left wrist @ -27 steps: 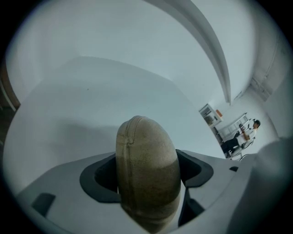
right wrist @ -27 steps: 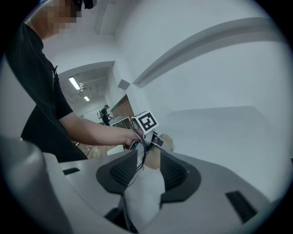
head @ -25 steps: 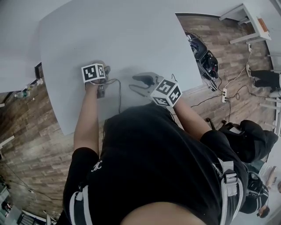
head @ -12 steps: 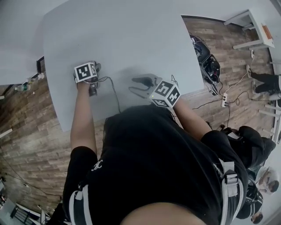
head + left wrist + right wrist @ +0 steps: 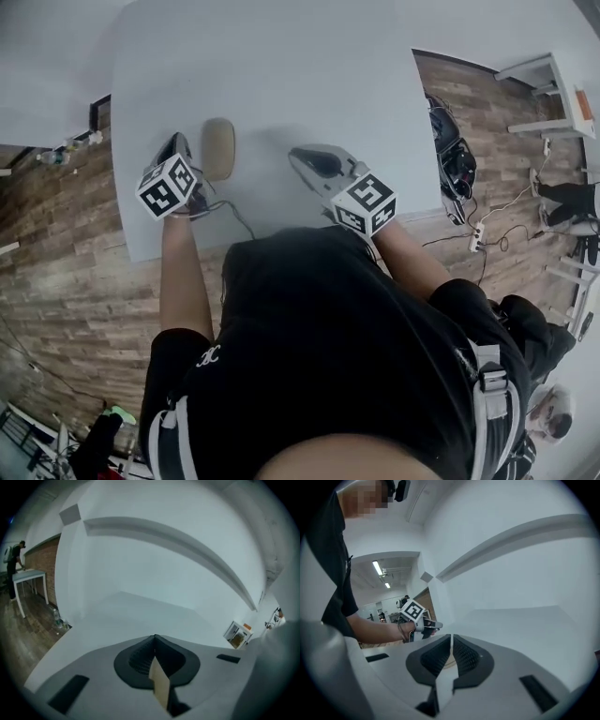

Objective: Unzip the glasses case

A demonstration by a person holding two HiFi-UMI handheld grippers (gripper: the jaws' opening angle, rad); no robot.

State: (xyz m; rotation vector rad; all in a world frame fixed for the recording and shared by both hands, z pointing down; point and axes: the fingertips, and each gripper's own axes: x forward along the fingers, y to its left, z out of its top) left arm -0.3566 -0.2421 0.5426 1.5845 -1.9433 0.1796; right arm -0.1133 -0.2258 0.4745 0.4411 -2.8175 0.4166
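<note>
The hazard starts at the left gripper [image 5: 154, 641]. Its jaws have just been closing and are now pressed together, with nothing pinched at the tips. A tan sliver [image 5: 160, 686] shows in the slit behind them, and I cannot tell whether that is the case seen through the gap. The right gripper [image 5: 451, 641] has also just been closing. Its jaws meet tip to tip with only pale counter visible behind them.

So neither gripper holds the glasses case [image 5: 218, 148]. In the head view it lies flat on the counter [image 5: 281, 75], at about 2 o'clock from the left gripper's marker cube and just beside it. The right gripper is apart from it, at about 3 o'clock from the case.

The lid looks down, but the zip is too small to read. This fits a case still zipped, or one whose zip has run round with the lid resting shut.

I judge that a light case lying free on a smooth counter would skid or spin under any sideways nudge. A cable [image 5: 234, 214] trails from the left gripper at about 5 o'clock from the case, and it could drag across the case as that hand moves.
</note>
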